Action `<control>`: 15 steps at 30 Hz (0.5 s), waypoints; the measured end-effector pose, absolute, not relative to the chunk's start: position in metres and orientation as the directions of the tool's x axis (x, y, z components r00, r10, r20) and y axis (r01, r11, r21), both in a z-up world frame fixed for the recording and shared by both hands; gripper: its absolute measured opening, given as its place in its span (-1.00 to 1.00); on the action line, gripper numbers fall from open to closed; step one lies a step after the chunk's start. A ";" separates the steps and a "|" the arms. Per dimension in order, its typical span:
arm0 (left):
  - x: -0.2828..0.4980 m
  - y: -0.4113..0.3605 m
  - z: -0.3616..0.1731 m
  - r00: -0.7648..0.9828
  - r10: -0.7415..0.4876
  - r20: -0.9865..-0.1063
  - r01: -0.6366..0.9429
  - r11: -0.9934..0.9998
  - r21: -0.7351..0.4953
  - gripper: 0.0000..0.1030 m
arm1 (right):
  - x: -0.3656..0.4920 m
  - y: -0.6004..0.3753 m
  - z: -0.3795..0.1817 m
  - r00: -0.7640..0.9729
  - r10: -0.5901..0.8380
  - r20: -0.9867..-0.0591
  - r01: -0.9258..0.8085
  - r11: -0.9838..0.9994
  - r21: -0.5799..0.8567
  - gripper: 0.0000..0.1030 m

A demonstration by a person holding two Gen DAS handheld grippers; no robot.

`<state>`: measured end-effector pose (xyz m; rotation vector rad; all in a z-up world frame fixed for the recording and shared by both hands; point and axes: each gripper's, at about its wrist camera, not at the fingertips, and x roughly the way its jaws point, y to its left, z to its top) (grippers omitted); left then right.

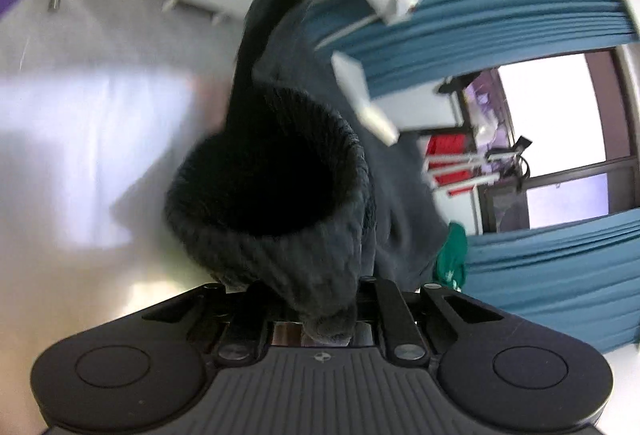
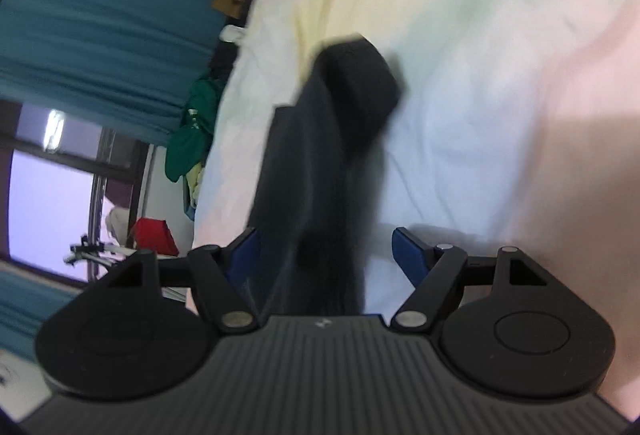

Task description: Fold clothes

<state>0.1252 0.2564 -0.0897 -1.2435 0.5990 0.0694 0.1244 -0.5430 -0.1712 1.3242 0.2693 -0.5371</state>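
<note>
Where bedsheet [image 2: 500, 35] spreads, dark sweater [image 2: 304, 163] edge.

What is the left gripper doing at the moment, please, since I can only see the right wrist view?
Observer: The left gripper is shut on the ribbed cuff of the dark garment.
Operator: Thank you. Is that cuff pressed flat, or is it open?
Observer: It gapes open in a round mouth that faces the left camera.
Operator: And where does the cloth go from there?
Observer: Behind the cuff, the sleeve stretches away from the camera.
</note>
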 end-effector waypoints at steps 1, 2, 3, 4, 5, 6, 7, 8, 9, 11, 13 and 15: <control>0.122 0.262 -0.083 0.848 -0.255 -0.465 -0.365 0.356 -0.860 -0.80 | 0.128 -0.548 -0.169 0.848 -0.227 -0.478 0.518 0.169 0.838 0.46; 0.119 0.268 -0.076 0.850 -0.242 -0.467 -0.363 0.372 -0.854 -0.80 | 0.132 -0.554 -0.166 0.847 -0.236 -0.476 0.520 0.190 0.833 0.46; 0.116 0.274 -0.068 0.853 -0.230 -0.469 -0.362 0.387 -0.848 -0.81 | 0.138 -0.560 -0.165 0.846 -0.242 -0.476 0.523 0.198 0.829 0.45; 0.116 0.278 -0.062 0.852 -0.224 -0.473 -0.363 0.399 -0.842 -0.81 | 0.143 -0.567 -0.163 0.844 -0.249 -0.475 0.526 0.207 0.825 0.45; 0.119 0.281 -0.057 0.847 -0.228 -0.480 -0.366 0.405 -0.838 -0.81 | 0.150 -0.574 -0.162 0.840 -0.256 -0.479 0.533 0.220 0.817 0.29; 0.122 0.284 -0.051 0.842 -0.232 -0.488 -0.369 0.412 -0.833 -0.81 | 0.160 -0.581 -0.159 0.822 -0.265 -0.504 0.564 0.255 0.785 0.02; 0.125 0.286 -0.046 0.836 -0.236 -0.495 -0.372 0.418 -0.829 -0.81 | 0.170 -0.587 -0.155 0.806 -0.273 -0.526 0.590 0.285 0.755 -0.17; 0.128 0.289 -0.040 0.831 -0.240 -0.502 -0.375 0.425 -0.824 -0.81 | 0.180 -0.590 -0.148 0.800 -0.271 -0.535 0.598 0.294 0.746 -0.71; 0.131 0.292 -0.035 0.825 -0.244 -0.509 -0.378 0.431 -0.819 -0.81 | 0.190 -0.594 -0.141 0.795 -0.269 -0.544 0.606 0.302 0.736 -0.82; 0.137 0.297 -0.024 0.814 -0.252 -0.524 -0.383 0.444 -0.810 -0.81 | 0.209 -0.602 -0.127 0.784 -0.265 -0.562 0.621 0.319 0.716 -0.84; 0.143 0.303 -0.013 0.802 -0.259 -0.538 -0.389 0.457 -0.800 -0.81 | 0.228 -0.609 -0.113 0.772 -0.261 -0.579 0.635 0.336 0.695 -0.84; 0.152 0.307 0.002 0.803 -0.275 -0.530 -0.383 0.444 -0.810 -0.81 | 0.244 -0.612 -0.083 0.805 -0.253 -0.536 0.592 0.380 0.710 -0.85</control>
